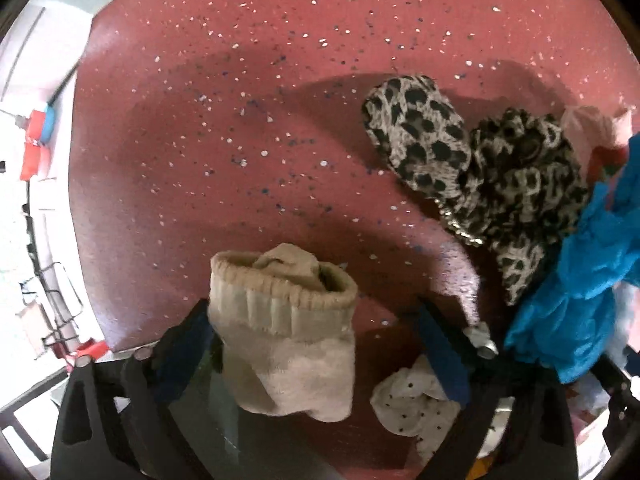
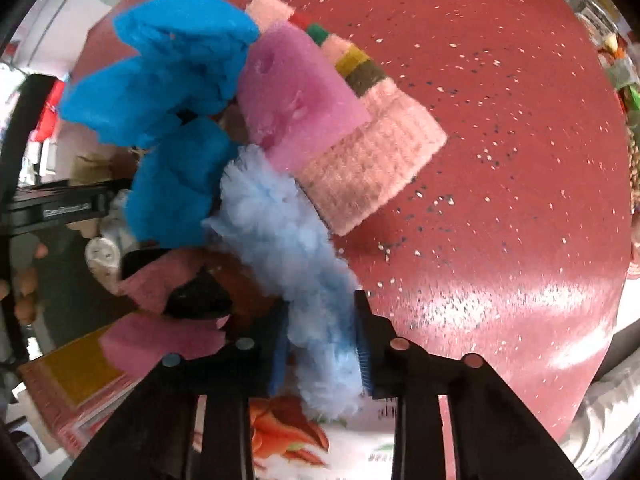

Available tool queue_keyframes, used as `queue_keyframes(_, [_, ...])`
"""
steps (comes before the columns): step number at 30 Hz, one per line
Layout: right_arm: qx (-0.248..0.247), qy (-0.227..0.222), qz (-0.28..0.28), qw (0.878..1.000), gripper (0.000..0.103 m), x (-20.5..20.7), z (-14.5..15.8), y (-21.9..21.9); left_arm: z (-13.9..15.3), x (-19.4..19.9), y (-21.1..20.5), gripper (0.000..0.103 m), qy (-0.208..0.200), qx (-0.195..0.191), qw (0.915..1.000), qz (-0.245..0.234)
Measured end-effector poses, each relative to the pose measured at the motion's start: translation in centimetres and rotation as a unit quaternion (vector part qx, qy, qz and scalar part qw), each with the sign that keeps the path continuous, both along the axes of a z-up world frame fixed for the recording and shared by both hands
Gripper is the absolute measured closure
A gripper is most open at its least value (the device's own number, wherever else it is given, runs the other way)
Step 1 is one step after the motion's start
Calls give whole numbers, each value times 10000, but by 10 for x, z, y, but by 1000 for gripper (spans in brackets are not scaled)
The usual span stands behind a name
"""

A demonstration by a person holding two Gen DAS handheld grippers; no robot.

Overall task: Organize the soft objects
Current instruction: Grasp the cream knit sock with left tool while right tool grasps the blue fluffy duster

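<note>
In the left wrist view a rolled beige sock (image 1: 288, 344) lies on the red speckled table (image 1: 224, 128) between the fingers of my left gripper (image 1: 312, 312). The jaws stand wide: the left pad is at the sock's edge and the right pad is clear of it. Two leopard-print cloths (image 1: 420, 136) (image 1: 524, 184) lie to the right, beside a bright blue cloth (image 1: 592, 272). In the right wrist view my right gripper (image 2: 322, 312) is shut on a light blue fluffy piece (image 2: 280, 232). Behind it lie a pink sponge (image 2: 296, 92), a striped pink knitted hat (image 2: 372, 160) and the blue cloth (image 2: 172, 80).
A white dotted sock (image 1: 412, 404) lies under my left gripper's right finger. Another pink piece (image 2: 160, 344) and a black item (image 2: 200, 296) sit at the lower left of the right wrist view. The table edge (image 1: 76, 184) runs along the left, with clutter beyond it.
</note>
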State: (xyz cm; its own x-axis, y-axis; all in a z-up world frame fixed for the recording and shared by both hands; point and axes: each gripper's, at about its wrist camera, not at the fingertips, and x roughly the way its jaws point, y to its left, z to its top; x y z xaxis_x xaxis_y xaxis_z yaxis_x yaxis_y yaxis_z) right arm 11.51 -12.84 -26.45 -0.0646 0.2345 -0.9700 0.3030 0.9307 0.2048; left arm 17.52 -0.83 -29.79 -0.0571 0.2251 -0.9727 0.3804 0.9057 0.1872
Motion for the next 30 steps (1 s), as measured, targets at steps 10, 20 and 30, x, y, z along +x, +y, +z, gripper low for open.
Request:
queue_keyframes(10, [181,-297,-347,9988,79,-28,37,-32,8,10,11,75,213,-586,9974,367])
queue_keyframes(20, [237,-365,-347,9985,79,-36,36,-65,34,-1,26,75,14,-737,9967,340])
queue_keyframes(30, [-254,-297,647,9971,39,-37,6,-49,96,-24,-8,75,-315,-935,9949,198])
